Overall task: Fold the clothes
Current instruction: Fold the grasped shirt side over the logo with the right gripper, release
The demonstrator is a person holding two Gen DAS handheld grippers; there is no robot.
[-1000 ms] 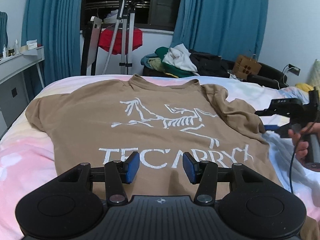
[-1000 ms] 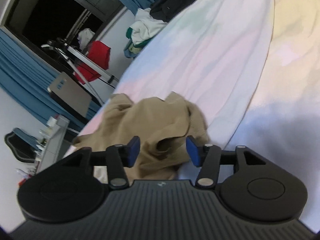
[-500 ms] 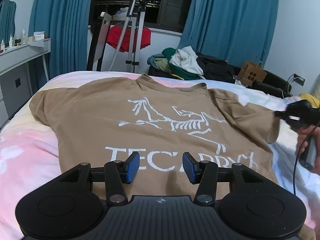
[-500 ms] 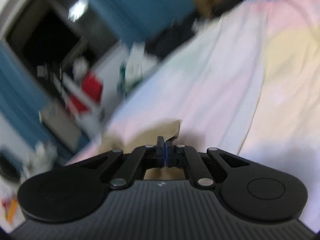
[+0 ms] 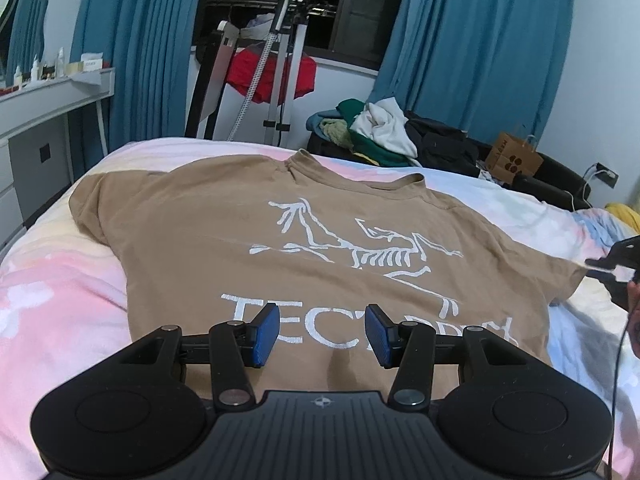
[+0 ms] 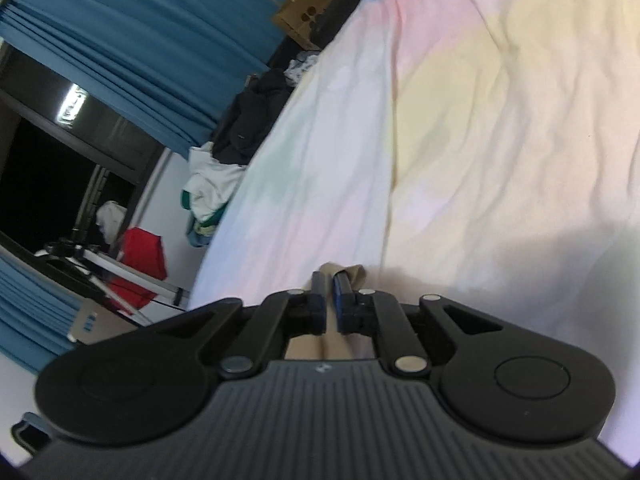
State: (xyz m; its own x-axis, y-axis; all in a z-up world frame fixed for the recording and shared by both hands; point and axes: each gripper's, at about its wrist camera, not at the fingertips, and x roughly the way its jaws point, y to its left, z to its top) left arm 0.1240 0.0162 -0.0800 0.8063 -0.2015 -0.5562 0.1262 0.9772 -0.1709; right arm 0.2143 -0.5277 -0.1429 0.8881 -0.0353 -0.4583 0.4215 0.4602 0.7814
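The tan T-shirt point(image 5: 304, 264) lies flat on the bed point(image 5: 60, 292). My left gripper point(image 5: 322, 334) hovers released above its hem; my right gripper point(image 6: 329, 294), jaws just easing apart, straddles the sleeve. Soft, light cloth: I'd pinch seams.

The right tongs point(image 6: 329, 298), jaws just opening to a narrow gap, straddle tan shirt fabric point(image 6: 340, 272) on the pastel-sheeted bed point(image 6: 480, 140).

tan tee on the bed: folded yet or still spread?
Spread. The tan tee lies flat on the bed, print up, both sleeves out to the sides; no fold made.
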